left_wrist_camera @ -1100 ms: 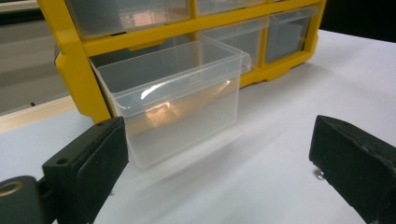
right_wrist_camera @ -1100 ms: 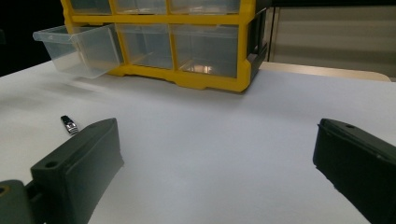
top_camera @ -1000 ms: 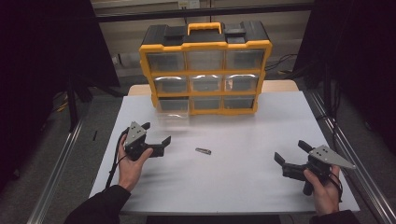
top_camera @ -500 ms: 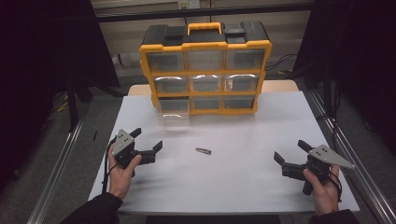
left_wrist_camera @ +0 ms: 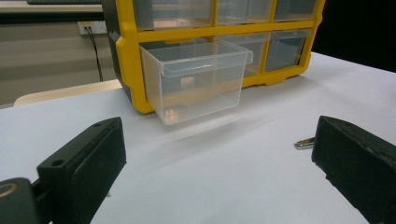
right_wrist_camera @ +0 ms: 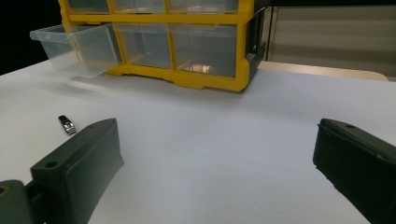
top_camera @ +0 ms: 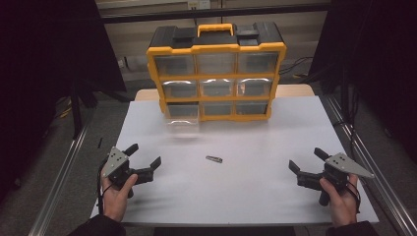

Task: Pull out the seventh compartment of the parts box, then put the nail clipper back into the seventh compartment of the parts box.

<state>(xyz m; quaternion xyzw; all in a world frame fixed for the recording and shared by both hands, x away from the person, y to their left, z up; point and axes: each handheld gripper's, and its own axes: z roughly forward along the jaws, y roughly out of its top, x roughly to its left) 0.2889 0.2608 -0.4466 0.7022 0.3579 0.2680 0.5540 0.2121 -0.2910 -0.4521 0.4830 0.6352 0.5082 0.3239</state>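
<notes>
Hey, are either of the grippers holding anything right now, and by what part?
No. Left gripper and right gripper are both open; the clip lies untouched.

Lab or recording bench, not home. White worktop (top_camera: 255, 182) on metal rail frame (top_camera: 59, 172), rails at 3 and 9 o'clock. Black curtains (top_camera: 49, 59) shut off both sides. Yellow-and-black parts organiser (top_camera: 216, 49) with clear drawers at 12 o'clock, one clear drawer (left_wrist_camera: 196, 79) pulled out. Wall socket strip (left_wrist_camera: 91, 27) and cables (top_camera: 300, 64) behind organiser. Plain beige panel wall at back. Bare grey floor (top_camera: 44, 157) beneath.
</notes>
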